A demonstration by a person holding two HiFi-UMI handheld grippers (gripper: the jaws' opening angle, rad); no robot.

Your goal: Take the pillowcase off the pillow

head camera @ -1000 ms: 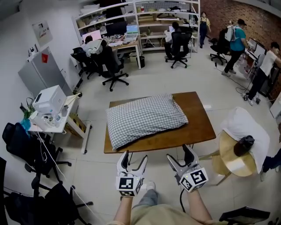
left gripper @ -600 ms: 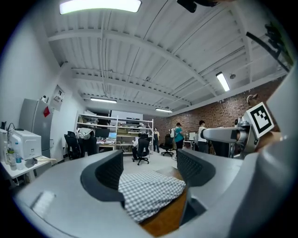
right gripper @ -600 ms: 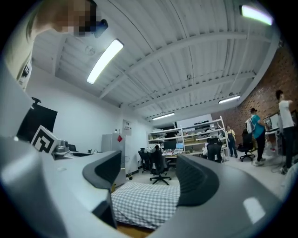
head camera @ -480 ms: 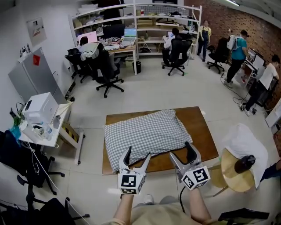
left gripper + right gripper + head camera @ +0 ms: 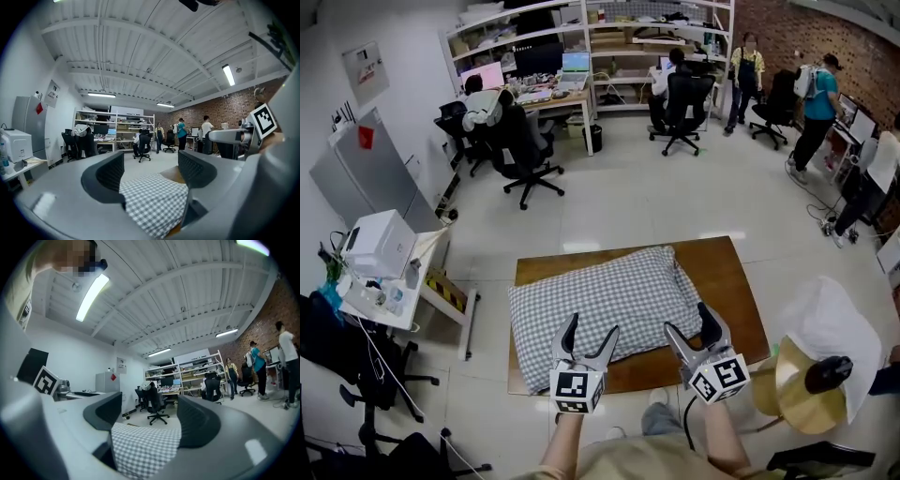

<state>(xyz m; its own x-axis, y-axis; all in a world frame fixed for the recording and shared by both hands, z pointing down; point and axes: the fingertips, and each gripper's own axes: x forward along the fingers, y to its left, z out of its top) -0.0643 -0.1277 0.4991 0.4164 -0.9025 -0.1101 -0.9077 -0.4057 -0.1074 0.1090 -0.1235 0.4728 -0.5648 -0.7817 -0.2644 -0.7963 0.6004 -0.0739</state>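
Note:
A pillow in a grey-and-white checked pillowcase (image 5: 605, 302) lies across a brown wooden table (image 5: 727, 286), nearer its left end. My left gripper (image 5: 587, 336) hovers open over the pillow's near edge, nothing between its jaws. To its right, my right gripper (image 5: 694, 326) is open too, over the pillow's near right corner and the table's front edge. The left gripper view shows the checked pillowcase (image 5: 154, 201) low between the open jaws, apart from them. Looking along the right gripper, the pillowcase (image 5: 145, 446) also lies below and beyond the open jaws.
A small round wooden table (image 5: 802, 389) with a dark bottle (image 5: 827, 373) and a white pillow (image 5: 834, 328) stands at the right. A side table with a printer (image 5: 380, 244) is at the left. Office chairs (image 5: 525, 155), desks, shelves and several people fill the far room.
Both grippers have moved forward from short of the table's near edge to over the pillow's near edge. Their jaws stayed open.

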